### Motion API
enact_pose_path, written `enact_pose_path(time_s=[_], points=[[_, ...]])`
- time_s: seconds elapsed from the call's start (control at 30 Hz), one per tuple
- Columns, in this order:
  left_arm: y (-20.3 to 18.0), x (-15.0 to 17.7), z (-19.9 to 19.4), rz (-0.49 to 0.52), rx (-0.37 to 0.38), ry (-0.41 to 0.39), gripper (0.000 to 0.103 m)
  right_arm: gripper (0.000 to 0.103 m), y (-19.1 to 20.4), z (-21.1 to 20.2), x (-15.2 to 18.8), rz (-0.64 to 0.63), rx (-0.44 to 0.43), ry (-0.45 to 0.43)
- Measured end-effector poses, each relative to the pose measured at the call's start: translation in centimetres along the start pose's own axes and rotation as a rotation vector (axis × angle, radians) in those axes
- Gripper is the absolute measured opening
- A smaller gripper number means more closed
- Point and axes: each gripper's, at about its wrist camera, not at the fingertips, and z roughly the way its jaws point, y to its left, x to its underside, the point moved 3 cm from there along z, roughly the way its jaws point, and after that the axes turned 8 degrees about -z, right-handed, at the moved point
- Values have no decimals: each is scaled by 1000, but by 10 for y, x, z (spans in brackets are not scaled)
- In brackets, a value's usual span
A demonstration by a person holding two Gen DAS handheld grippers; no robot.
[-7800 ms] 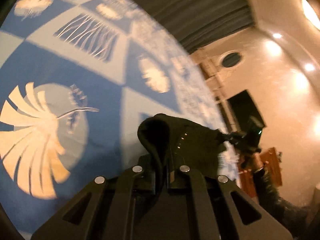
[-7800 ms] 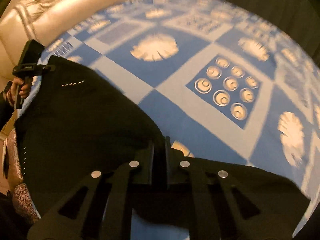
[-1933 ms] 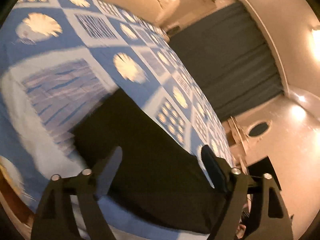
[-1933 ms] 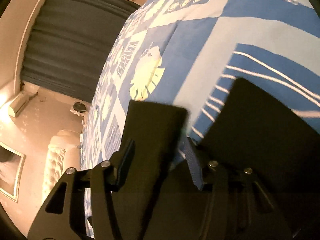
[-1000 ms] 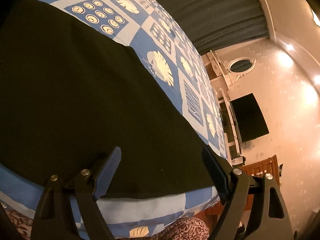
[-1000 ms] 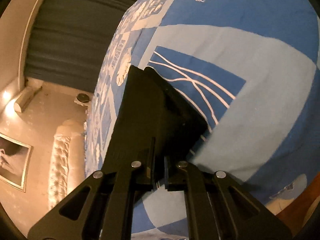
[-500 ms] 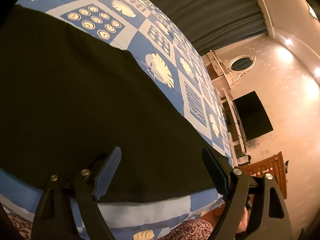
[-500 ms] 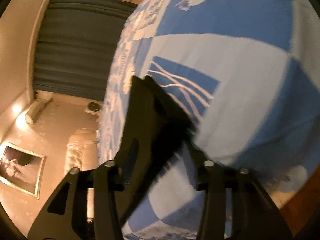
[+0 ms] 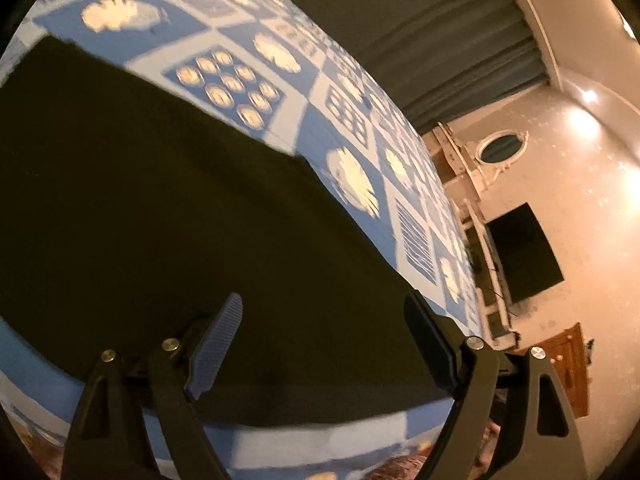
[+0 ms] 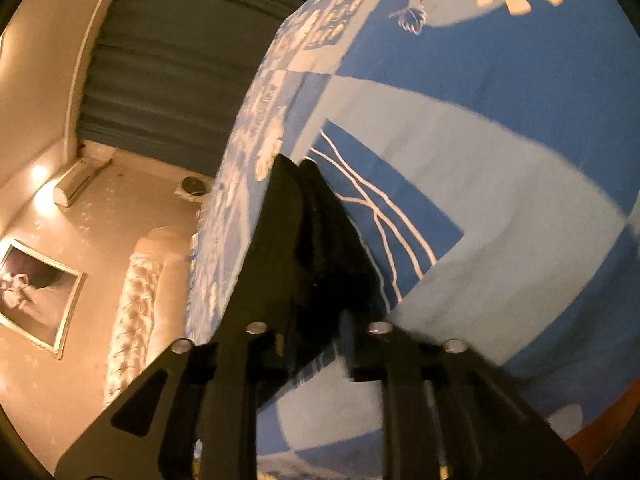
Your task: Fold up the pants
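Note:
Black pants (image 9: 180, 200) lie spread flat on a blue and white patterned bedspread (image 9: 304, 120). My left gripper (image 9: 323, 312) hovers open over their near edge, with nothing between its fingers. In the right wrist view a narrow end of the pants (image 10: 312, 240) runs away from me across the bedspread (image 10: 480, 160). My right gripper (image 10: 314, 340) is at that end and its jaws are closing. Dark fabric lies between them on the left side, and blue bedspread shows beside the right finger (image 10: 348, 340). The picture there is blurred.
Dark curtains (image 9: 420, 40) hang beyond the bed. A black screen (image 9: 524, 252) and a wooden door (image 9: 568, 368) are on the right wall. A tufted headboard (image 10: 132, 308), a framed picture (image 10: 32, 292) and an air conditioner (image 10: 76, 184) stand at the left.
My right gripper let go of the pants' end, opened wide, and now stands narrower around it. My left gripper stayed open and drew back a little from the pants.

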Motion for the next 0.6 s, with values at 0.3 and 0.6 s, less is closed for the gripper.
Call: enact_pose_path(time_s=[0.3,0.6], points=[[37,-44,-10,18,-105,-47,84,56,-5,14,-63,-147,-11,158],[53,-47,-3,7,-95,-17,84,65,13,59,-70,-214,-157,398]])
